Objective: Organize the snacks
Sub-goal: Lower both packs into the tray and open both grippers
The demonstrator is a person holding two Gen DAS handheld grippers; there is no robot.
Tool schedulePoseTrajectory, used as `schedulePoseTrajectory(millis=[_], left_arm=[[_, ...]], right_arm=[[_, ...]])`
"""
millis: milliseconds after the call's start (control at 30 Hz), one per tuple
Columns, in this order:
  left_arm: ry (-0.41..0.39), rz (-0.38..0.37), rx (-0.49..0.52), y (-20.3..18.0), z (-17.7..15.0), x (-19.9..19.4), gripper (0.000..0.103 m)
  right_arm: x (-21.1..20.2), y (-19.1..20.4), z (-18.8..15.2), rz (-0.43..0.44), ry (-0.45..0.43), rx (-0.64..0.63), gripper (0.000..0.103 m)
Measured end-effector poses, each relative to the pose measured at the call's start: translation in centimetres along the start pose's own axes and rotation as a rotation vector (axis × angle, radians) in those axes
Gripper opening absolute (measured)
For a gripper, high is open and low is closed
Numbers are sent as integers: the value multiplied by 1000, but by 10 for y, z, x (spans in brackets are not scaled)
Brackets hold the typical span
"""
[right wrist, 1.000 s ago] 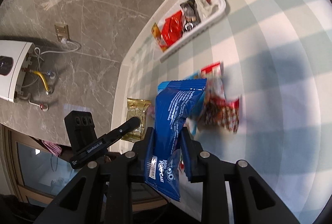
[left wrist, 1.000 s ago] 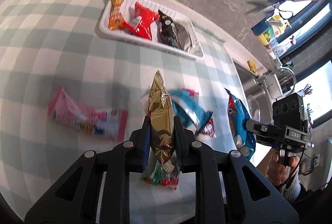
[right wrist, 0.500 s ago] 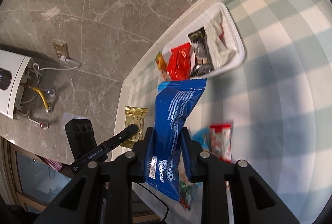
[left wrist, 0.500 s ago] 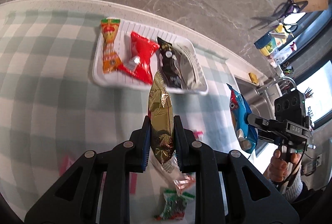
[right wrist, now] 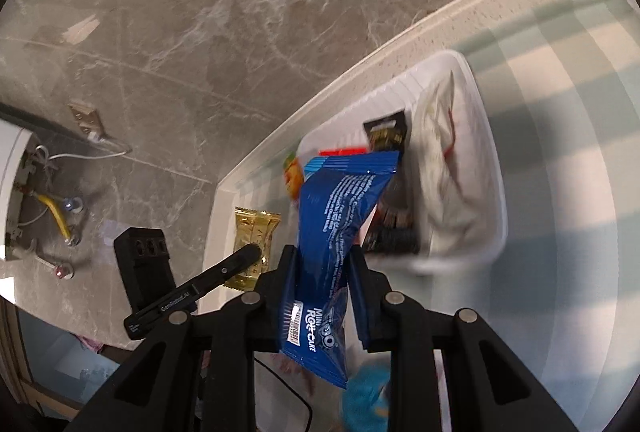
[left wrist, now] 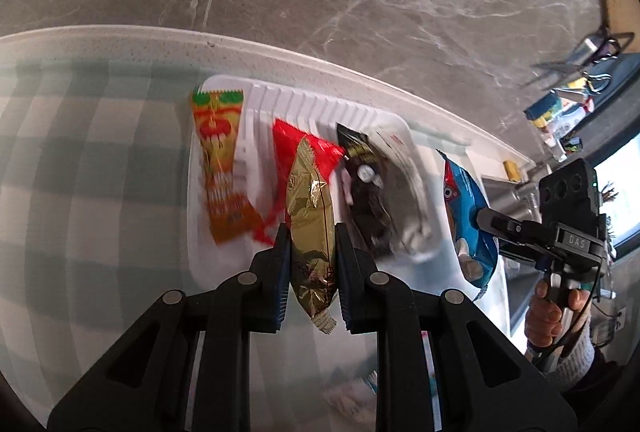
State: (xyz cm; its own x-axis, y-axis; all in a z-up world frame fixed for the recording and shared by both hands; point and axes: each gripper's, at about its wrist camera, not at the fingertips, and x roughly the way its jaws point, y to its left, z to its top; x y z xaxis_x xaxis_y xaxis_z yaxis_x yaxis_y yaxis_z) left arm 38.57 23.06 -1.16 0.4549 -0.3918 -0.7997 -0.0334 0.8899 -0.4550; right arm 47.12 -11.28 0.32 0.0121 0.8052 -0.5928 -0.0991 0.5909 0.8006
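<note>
Left wrist: left gripper [left wrist: 310, 232] pinching gold packet [left wrist: 311, 216] (over white tray [left wrist: 304, 104]).

A gold snack packet [left wrist: 311, 216] stood on end, pinched in the left tongs [left wrist: 310, 244], up above the white tray [left wrist: 224, 264]. A blue snack packet [right wrist: 340, 232] with white words was pinched in the right tongs [right wrist: 322, 272], also over the tray. In the tray lay a long orange packet [left wrist: 218, 168] at the left end, a red packet [left wrist: 292, 144] beside it, then a dark brown packet [left wrist: 368, 200], and a pale see-through packet [left wrist: 408, 192] at the right end. The tray sat on the checked surface [left wrist: 100, 160], close to its far edge.
</note>
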Motion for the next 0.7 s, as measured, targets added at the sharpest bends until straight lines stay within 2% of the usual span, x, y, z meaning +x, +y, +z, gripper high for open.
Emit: schedulePoseTrajectory(millis=[367, 533, 700], left_arm=[[13, 87, 25, 16, 45, 56, 19], [10, 179, 57, 12, 45, 68, 20], [-10, 201, 67, 11, 44, 66, 26]], right_arm=[[42, -5, 50, -143, 28, -107, 27], [49, -1, 56, -217, 15, -162, 31], [37, 3, 54, -243, -20, -190, 32]])
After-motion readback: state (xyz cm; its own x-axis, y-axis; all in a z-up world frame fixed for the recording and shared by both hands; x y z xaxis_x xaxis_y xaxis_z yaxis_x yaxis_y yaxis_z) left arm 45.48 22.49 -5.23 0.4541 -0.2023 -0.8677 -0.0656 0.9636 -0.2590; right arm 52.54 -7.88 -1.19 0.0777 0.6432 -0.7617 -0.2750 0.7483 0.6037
